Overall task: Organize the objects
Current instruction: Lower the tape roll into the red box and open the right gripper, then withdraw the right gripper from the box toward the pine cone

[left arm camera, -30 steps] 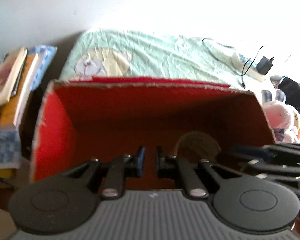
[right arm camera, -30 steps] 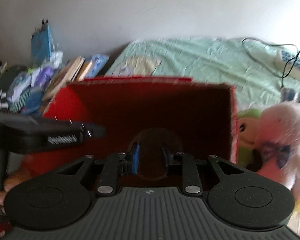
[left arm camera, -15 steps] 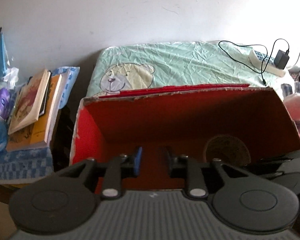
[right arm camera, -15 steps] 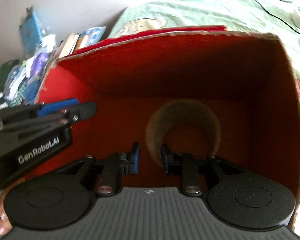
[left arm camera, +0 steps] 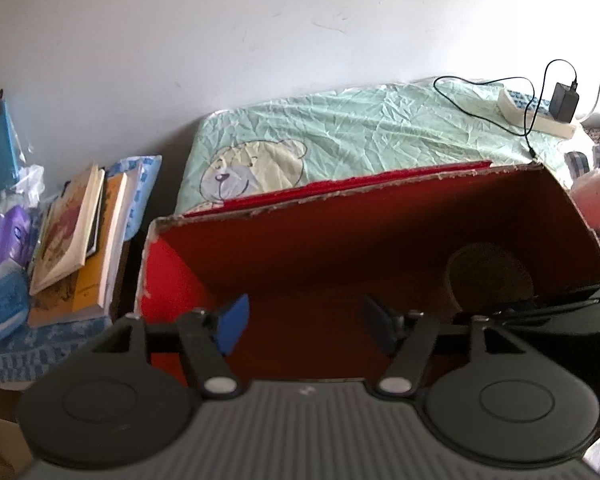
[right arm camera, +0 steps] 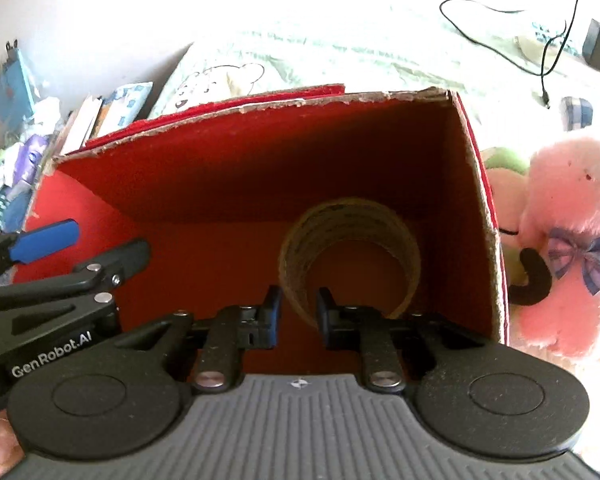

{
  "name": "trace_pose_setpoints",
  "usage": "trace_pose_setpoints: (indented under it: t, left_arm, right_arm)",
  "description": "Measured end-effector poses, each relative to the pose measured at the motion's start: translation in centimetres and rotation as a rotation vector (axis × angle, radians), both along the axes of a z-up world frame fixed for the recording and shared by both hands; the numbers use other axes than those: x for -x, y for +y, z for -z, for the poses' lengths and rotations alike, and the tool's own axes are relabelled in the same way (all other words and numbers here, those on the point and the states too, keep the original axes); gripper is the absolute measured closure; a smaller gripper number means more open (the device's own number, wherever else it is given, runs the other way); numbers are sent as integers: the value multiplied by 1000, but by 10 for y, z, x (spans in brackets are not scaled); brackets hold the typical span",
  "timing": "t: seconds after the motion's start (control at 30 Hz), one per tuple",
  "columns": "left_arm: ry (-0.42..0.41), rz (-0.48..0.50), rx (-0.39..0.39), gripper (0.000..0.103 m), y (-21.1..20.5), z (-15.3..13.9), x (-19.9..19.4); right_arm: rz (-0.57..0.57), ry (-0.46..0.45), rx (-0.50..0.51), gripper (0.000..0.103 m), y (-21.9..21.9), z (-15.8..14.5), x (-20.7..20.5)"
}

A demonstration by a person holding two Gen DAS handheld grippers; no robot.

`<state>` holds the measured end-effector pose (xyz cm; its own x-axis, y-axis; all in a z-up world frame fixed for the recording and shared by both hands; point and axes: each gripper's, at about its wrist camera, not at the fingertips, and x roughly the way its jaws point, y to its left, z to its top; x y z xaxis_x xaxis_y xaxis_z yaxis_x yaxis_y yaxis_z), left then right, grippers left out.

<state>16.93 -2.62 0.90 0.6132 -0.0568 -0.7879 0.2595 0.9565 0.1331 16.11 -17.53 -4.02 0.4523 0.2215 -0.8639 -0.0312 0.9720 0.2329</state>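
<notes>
left wrist view: red box (left arm camera: 340, 240) on green bedsheet (left arm camera: 380, 132).

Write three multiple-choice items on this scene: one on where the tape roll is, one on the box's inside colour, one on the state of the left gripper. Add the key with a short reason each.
1. Where is the tape roll?
A. Inside the box
B. On the bed
C. On the stack of books

2. What colour is the box's inside?
A. Blue
B. Red
C. White

3. How does the left gripper stand?
A. Shut on the tape roll
B. Shut on a book
C. Open, holding nothing

Key:
1. A, the roll stands on the box floor, near the right wall.
2. B, its walls and floor show red.
3. C, its fingers are wide apart with only the box floor between them.
</notes>
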Motion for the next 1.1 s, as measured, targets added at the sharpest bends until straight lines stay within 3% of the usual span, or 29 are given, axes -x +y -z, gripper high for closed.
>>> trace_pose_setpoints:
  t: [0.37, 0.57, 0.77, 1.1]
  left_arm:
    - [-15, -42, -102, 26, -2, -1, 2]
    - [-17, -33, -105, 20, -2, -6, 6]
    - [-26, -33, -104, 18, -1, -12, 11]
    - [-59, -35, -101, 16, 2, -31, 35]
  right_arm:
    - [31, -54, 61, 84, -6, -5, 5]
    - [53, -96, 22, 84, -24, -16, 18]
    - [87, -153, 10, 80, -15, -32, 17]
    - [94, -219, 44, 80, -10, -55, 38]
